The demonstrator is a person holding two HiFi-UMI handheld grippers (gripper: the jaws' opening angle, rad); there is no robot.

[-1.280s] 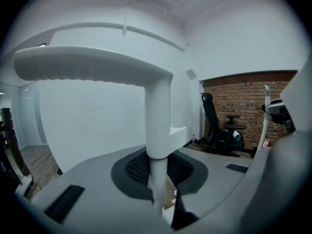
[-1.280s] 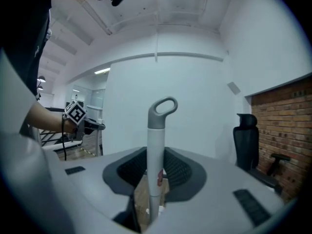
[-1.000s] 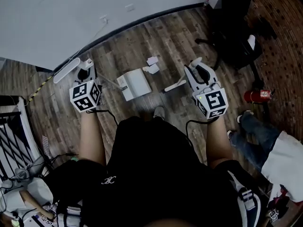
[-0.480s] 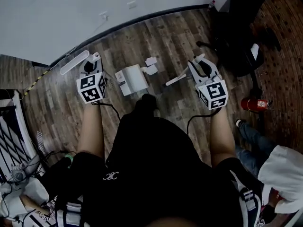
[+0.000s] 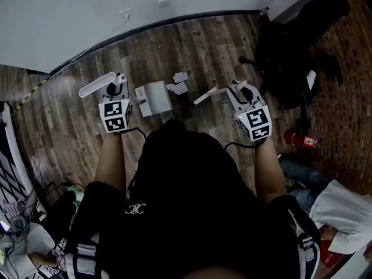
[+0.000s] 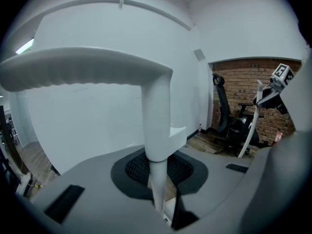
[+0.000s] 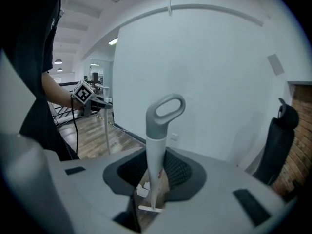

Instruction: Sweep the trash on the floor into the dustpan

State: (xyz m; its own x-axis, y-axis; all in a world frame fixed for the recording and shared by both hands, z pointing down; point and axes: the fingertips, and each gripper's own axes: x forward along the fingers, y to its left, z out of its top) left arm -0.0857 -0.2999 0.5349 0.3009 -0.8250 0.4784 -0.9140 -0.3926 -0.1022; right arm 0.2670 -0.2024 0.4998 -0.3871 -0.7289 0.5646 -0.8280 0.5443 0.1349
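Observation:
A white dustpan point(image 5: 154, 97) sits on the wood floor in front of me. Its long white handle point(image 5: 97, 85) point(image 6: 155, 126) runs up between the jaws of my left gripper point(image 5: 114, 90) point(image 6: 159, 201), which is shut on it. White paper scraps point(image 5: 178, 87) lie just right of the dustpan, and another scrap point(image 5: 181, 76) lies a little farther off. My right gripper point(image 5: 239, 93) point(image 7: 150, 199) is shut on the broom handle point(image 5: 204, 95), whose grey loop end point(image 7: 165, 111) stands upright. The broom's lower end is down by the scraps point(image 7: 144, 191).
A black office chair point(image 5: 290, 45) stands to the right and a red fire extinguisher point(image 5: 299, 138) is near the brick wall. The white wall and its dark baseboard point(image 5: 145, 28) run behind the trash. Cables and a black rack point(image 5: 14, 173) are at the left.
Both grippers have drifted slightly forward and left with their handles still held. The dustpan shifted left with the left gripper. The scraps lie in about the same place beside it.

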